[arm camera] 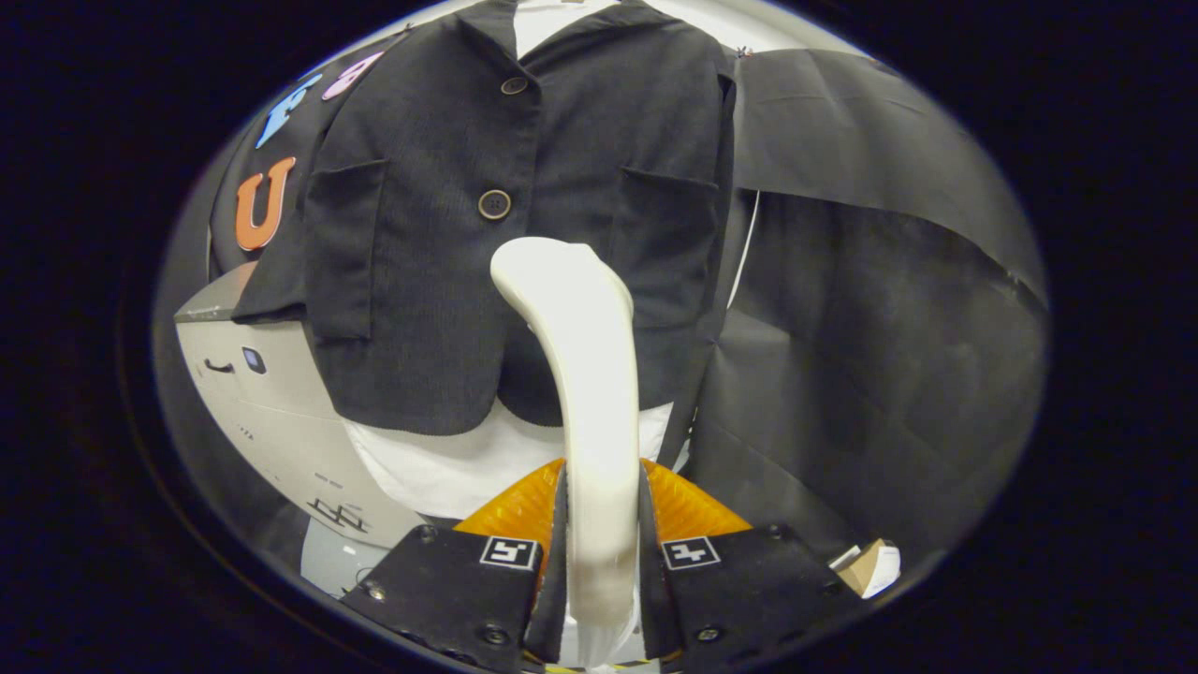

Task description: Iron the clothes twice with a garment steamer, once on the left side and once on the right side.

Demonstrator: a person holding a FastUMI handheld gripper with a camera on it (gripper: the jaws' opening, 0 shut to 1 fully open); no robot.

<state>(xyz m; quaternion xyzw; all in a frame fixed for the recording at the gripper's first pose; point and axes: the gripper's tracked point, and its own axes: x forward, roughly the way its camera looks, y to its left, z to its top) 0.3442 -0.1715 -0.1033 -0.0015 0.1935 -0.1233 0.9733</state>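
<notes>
Item: tongs — clamped on the steamer, both fingers pressed against the white handle, one on each side. The handle is seen rising from between the fingers and curving forward; its head is held close to, perhaps against, the jacket, just below the lower button and near the centre front. Whether contact is made cannot be told.

Item: jacket — dark, buttoned, hung upright ahead of the tongs over a white shirt, whose hem is shown below the jacket's edge. Two chest pockets are visible, one on each side of the steamer head.

Item: grey box — set beside the jacket, partly covered by its lower corner.

Item: paper scrap — lying just beside one finger.

Progress: the steamer is taken up and brought to the garment — no more can be read. No steam is seen, and the cloth bears no mark of a finished pass. Both side passes are judged most likely still outstanding.
</notes>
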